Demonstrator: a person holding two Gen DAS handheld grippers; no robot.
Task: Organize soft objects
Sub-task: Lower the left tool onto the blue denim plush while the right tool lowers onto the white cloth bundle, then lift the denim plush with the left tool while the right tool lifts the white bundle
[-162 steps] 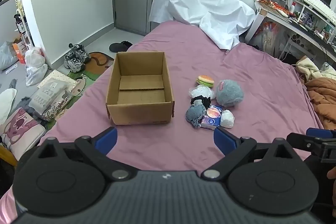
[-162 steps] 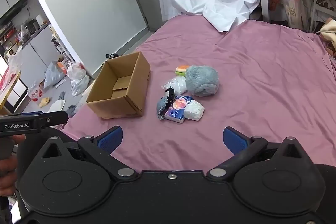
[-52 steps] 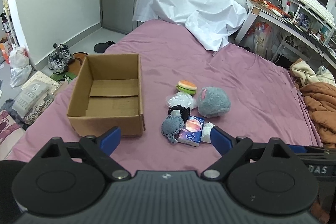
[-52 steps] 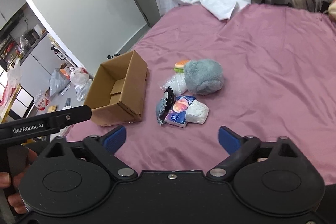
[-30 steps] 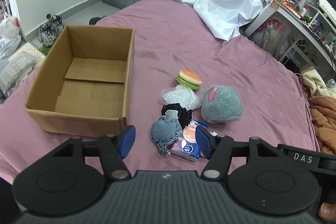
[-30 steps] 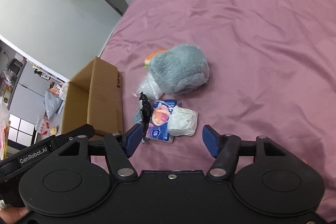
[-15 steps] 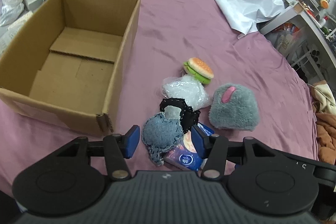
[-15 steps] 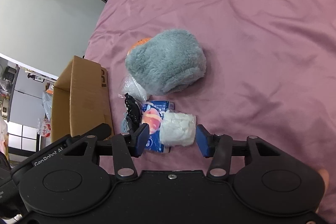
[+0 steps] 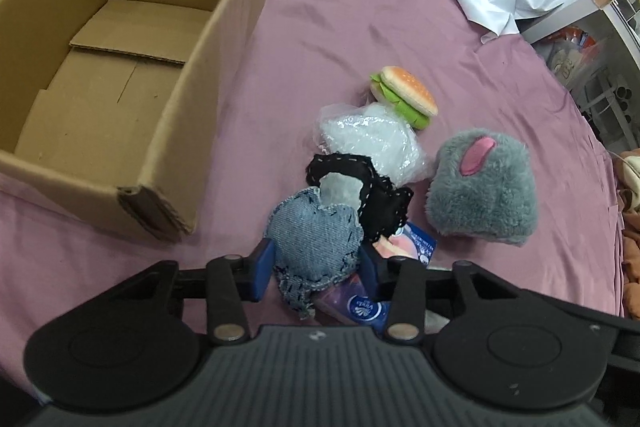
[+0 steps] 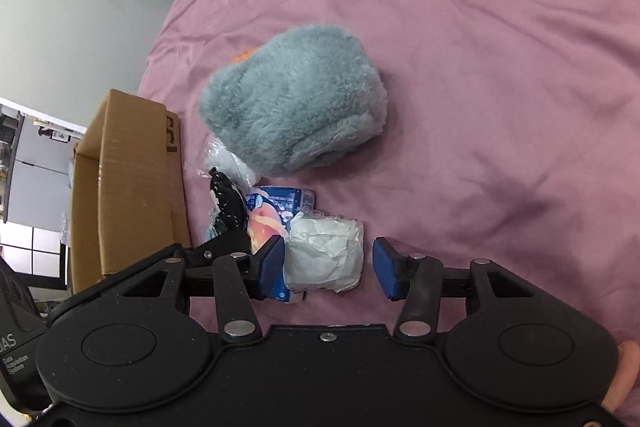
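Cardboard box (image 9: pixel 120 75) sits on the left of the purple bedspread (image 9: pixel 352 7), open on top and holding nothing yet. Five seconds back both tongs hung well above the bed with the pile small and distant; now each has dropped right onto it and narrowed its opening.

The left gripper (image 9: pixel 316 267) straddles the denim pouch (image 9: pixel 316 239), its blue fingers just beside the cloth on either side; I cannot tell whether they already press it, though a small gap seems to remain at the left pad. Behind the pouch lie a black pouch (image 9: pixel 376 195), a clear plastic bag (image 9: pixel 372 139), a toy burger (image 9: pixel 404 95) and a tissue packet (image 9: pixel 360 303) partly under the gripper.

Further right, the grey plush (image 10: pixel 296 111) rests untouched. The right gripper (image 10: pixel 330 267) brackets the white wad (image 10: pixel 326 255): the left finger touches it, while the right finger stands apart from it, so the jaws are not closed.

Judging from this, both hands are set to pick at once, and the first two soft things should be headed for the box.
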